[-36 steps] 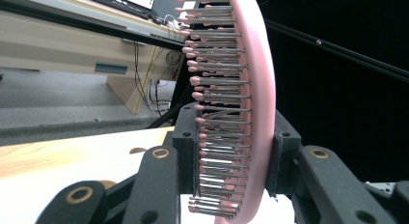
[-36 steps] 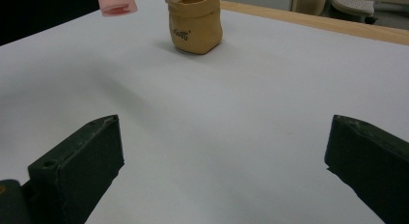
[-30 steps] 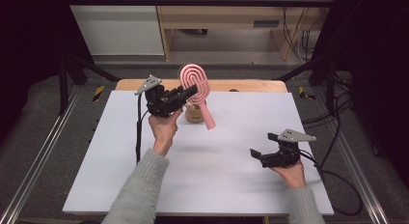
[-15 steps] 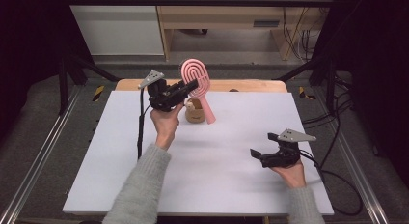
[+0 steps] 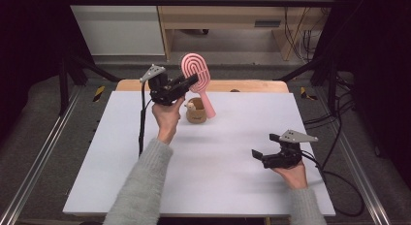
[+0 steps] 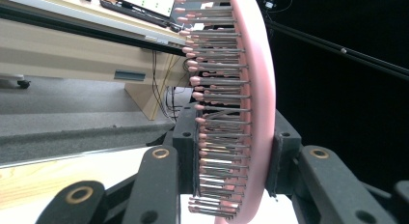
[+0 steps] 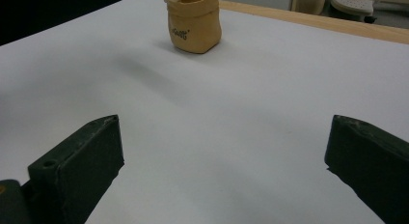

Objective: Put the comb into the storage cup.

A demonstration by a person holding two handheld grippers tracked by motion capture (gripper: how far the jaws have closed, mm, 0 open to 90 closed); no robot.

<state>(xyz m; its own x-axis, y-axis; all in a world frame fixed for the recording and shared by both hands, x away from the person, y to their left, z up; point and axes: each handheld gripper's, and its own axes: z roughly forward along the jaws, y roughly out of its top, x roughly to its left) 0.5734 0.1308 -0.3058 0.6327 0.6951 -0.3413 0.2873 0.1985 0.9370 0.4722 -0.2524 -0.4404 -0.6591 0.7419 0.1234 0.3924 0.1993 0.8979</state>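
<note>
While I watch from the high view, the pink hairbrush (image 5: 195,72) sits clamped in my left gripper (image 5: 186,83), lifted clear of the table near its far edge. Its oval paddle head stands uppermost, and the handle slants down to the right, ending just beside the small tan pouch (image 5: 196,111); I cannot tell whether the two touch. From the left gripper view, the hairbrush (image 6: 253,103) runs edge-on between the jaws, bristles pointing left, with one black pad pressed against the bristle side and the other against the smooth pink back. So that gripper is closed firmly on the brush head.

Below the brush, the pouch rests upright on the white table (image 5: 121,152), with something pale poking out of its mouth. In the right gripper view the pouch (image 7: 194,22) stands well ahead of the jaws and carries small dark lettering on its front.

My right gripper (image 5: 259,156) hangs low over the near right part of the table, well apart from the brush and pouch. Its jaws stand wide with bare white surface between them, gripping nothing.
</note>
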